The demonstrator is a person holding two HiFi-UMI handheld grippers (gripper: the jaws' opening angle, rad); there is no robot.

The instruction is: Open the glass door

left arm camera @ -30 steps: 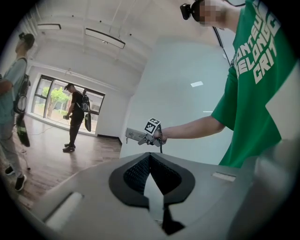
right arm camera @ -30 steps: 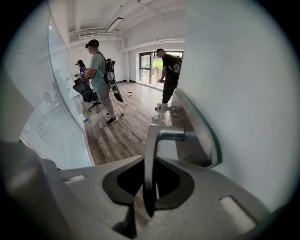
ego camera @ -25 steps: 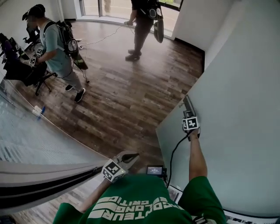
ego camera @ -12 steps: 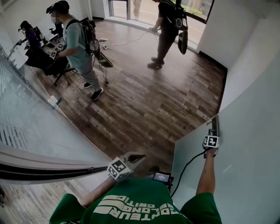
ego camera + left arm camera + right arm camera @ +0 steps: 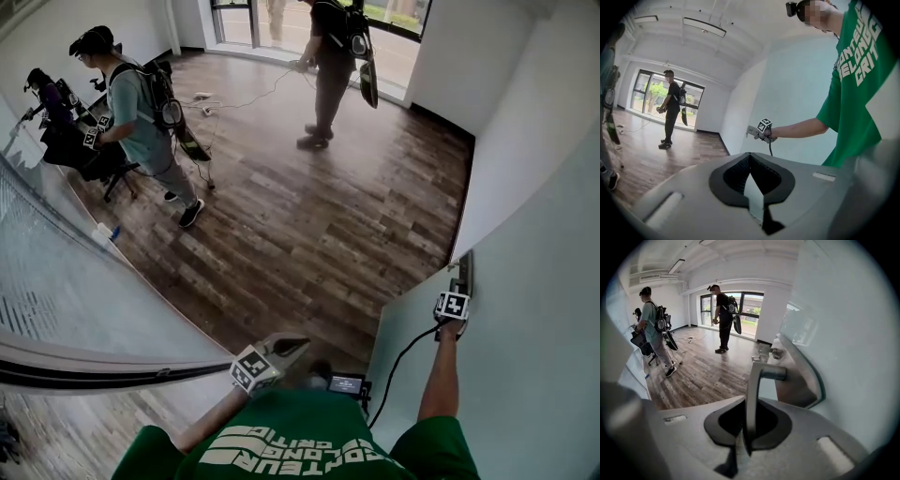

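Right gripper (image 5: 746,427) — jaws freshly closed on handle (image 5: 753,380)

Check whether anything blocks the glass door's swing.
Nothing visible does. The right hand-held gripper has just been closing onto the handle; the floor by the glass door edge is bare, the person in black far off.

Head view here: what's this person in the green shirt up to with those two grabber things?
A person in a green T-shirt holds a two-jaw gripper in each hand. The right gripper has just been closing its jaws and grips the grey metal handle of the pale frosted glass door, which stands partly open. The left gripper is shut and empty, away from the door.
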